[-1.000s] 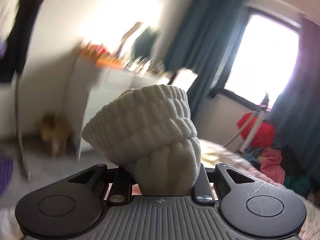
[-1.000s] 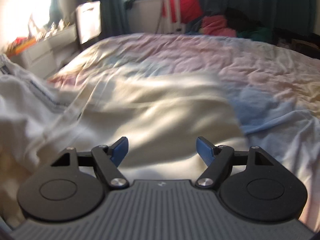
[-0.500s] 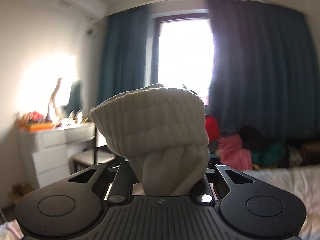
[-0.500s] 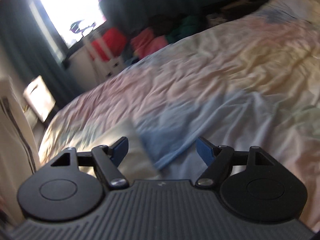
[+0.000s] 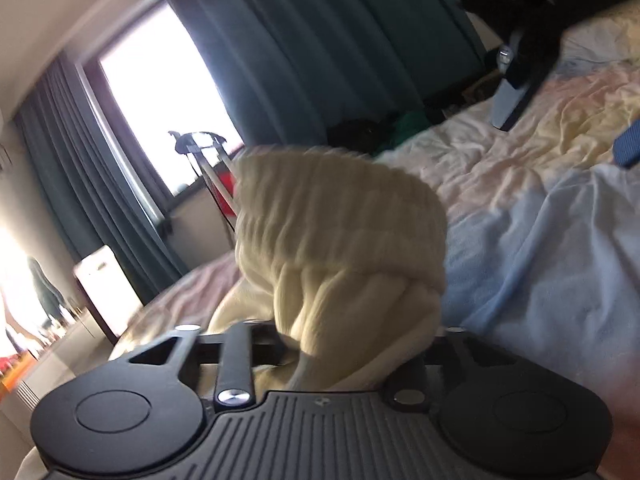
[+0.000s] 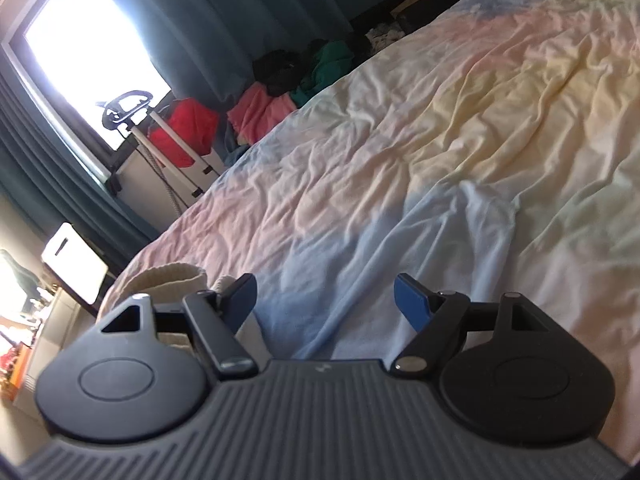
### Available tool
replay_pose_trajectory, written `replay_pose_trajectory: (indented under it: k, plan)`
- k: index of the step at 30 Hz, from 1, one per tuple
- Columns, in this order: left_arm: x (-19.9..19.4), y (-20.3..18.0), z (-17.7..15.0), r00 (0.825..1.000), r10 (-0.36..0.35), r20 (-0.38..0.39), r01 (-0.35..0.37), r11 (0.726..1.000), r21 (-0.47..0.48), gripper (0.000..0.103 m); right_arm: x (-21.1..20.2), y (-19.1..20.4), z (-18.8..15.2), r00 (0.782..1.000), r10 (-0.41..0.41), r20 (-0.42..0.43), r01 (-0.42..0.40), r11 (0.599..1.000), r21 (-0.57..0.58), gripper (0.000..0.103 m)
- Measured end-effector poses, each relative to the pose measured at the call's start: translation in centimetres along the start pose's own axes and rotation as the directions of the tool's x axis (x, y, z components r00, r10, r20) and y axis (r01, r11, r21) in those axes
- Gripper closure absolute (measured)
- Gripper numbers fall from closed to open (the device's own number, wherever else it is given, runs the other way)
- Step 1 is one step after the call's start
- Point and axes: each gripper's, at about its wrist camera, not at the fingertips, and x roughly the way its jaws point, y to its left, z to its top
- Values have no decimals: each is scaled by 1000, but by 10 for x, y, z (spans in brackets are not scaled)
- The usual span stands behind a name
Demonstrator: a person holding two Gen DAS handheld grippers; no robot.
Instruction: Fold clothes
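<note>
Two claws over the rumpled pastel bed [image 6: 460,128]: left claw [image 5: 340,344] is opening around a rolled cream ribbed-knit garment [image 5: 340,248] — probably dropping it; right claw [image 6: 324,296] gapes empty.

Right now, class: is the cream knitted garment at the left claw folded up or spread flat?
Folded up: the cream knitted garment sits as a thick rolled bundle at the left claw, whose jaws are opening.

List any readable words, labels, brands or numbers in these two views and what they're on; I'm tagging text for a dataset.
None can be read.
A small pale mark on the left gripper body: too small to read.
The same mark on the right gripper body: too small to read.
</note>
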Motion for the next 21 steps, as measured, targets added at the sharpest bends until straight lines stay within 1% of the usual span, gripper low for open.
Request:
replay_pose_trajectory:
  k: [1,2,4,6,8,9,11,13,15,16,19,21]
  plan:
    - [-1,6,-1,1000,-19,-19,19,1000,2,33,1,0,-1,1000,26,-7,-26,1000,7,25]
    - [-3,12,-2,998,-46,-31,46,999,10,22,2,1,-1,999,52,-14,-52,999,15,25]
    - [-10,26,-7,993,-109,-46,111,993,42,20,3,2,-3,992,126,-29,-125,991,37,24]
    - [-20,46,-17,986,-158,-60,162,984,79,17,5,6,-6,980,190,-53,-188,981,51,24]
    - [-31,66,-26,976,-205,-76,213,970,116,16,7,11,-9,969,233,-76,-229,972,55,24]
    - [-39,79,-35,973,-219,-75,227,964,140,16,8,14,-11,965,248,-86,-244,968,57,24]
    - [-52,106,-59,976,-209,-53,215,956,198,15,10,20,-15,958,267,-107,-262,963,62,22]
    - [-66,122,-74,986,-165,-29,167,956,240,14,13,23,-19,955,271,-122,-264,962,78,21]
    - [-71,129,-82,992,-129,-11,127,958,256,14,17,23,-21,955,269,-125,-256,961,105,21]
    - [-74,132,-87,992,-128,-6,125,960,251,14,18,22,-22,955,267,-126,-252,960,120,20]
    - [-94,127,-94,986,-167,-4,164,965,205,19,21,20,-24,958,256,-129,-237,960,151,20]
    - [-101,125,-100,984,-176,0,172,962,212,26,18,17,-25,957,265,-115,-242,952,185,19]
